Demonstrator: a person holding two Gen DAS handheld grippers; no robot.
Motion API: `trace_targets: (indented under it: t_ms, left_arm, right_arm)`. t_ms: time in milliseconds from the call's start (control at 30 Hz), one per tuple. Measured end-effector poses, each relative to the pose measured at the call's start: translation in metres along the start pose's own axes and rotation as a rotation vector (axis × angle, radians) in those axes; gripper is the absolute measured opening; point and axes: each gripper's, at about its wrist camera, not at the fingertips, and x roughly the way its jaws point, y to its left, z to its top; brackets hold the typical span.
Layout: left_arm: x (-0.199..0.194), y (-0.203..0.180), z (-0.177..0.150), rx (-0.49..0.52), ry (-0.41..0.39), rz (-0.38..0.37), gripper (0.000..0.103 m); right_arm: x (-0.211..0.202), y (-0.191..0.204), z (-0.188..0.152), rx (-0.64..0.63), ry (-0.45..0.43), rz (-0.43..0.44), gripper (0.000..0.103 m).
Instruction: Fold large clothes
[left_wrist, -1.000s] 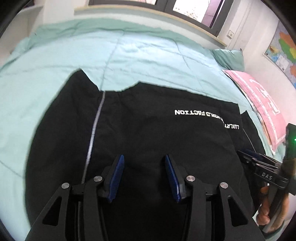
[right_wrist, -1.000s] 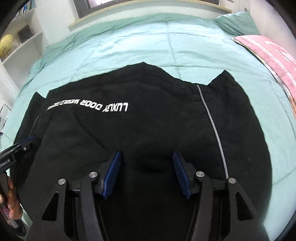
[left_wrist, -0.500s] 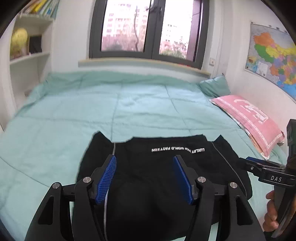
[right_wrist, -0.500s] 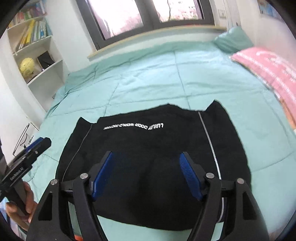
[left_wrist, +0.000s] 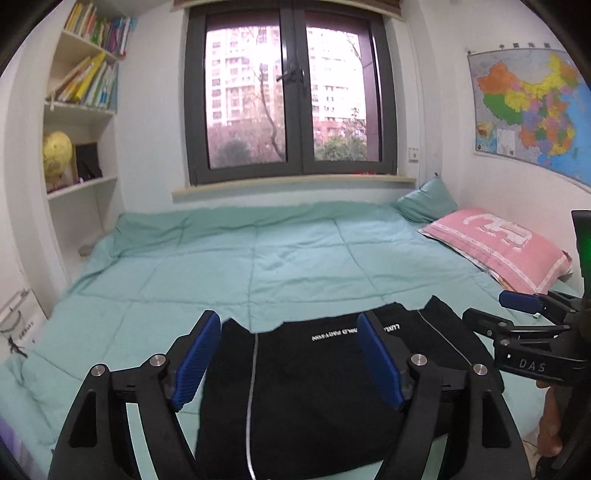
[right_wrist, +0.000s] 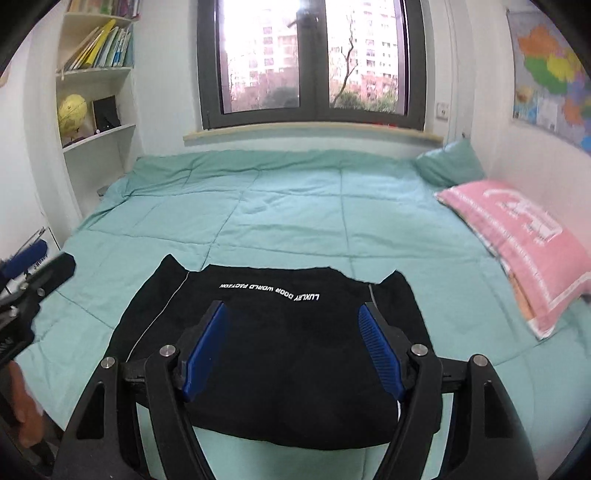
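A black garment (left_wrist: 314, 376) with white lettering and thin grey side stripes lies folded flat near the front edge of the bed; it also shows in the right wrist view (right_wrist: 280, 332). My left gripper (left_wrist: 288, 354) is open and empty, held above and in front of the garment. My right gripper (right_wrist: 291, 343) is open and empty, also held back above it. The right gripper shows at the right edge of the left wrist view (left_wrist: 517, 314). The left gripper shows at the left edge of the right wrist view (right_wrist: 33, 273).
The bed has a mint green quilt (left_wrist: 277, 258). A pink pillow (left_wrist: 498, 251) and a green pillow (left_wrist: 428, 201) lie at the right by the wall. White shelves (left_wrist: 81, 147) with books and a globe stand at the left. A window is behind the bed.
Both grippers have lifted and pulled back from just over the garment. The views now take in the whole bed and window. Both stay open.
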Motion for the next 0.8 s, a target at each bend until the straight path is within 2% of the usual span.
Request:
trace_targets:
  t_ms: [267, 533, 667, 800]
  left_arm:
    - [-0.004, -0.004, -0.008, 0.021, -0.009, 0.022, 0.079]
    - [0.039, 0.004, -0.04, -0.03, 0.129, 0.071, 0.079]
    - [0.054, 0.005, -0.051, -0.01, 0.177, 0.127, 0.079]
    - [0.061, 0.001, -0.058, 0.012, 0.214, 0.107, 0.079]
  right_arm:
    - [0.002, 0.003, -0.005, -0.008, 0.009, -0.01, 0.076]
    - [0.034, -0.007, -0.019, 0.016, 0.097, -0.052, 0.077]
    - [0.047, -0.01, -0.026, 0.027, 0.128, -0.062, 0.077]
    - [0.052, -0.013, -0.03, 0.051, 0.136, -0.051, 0.077]
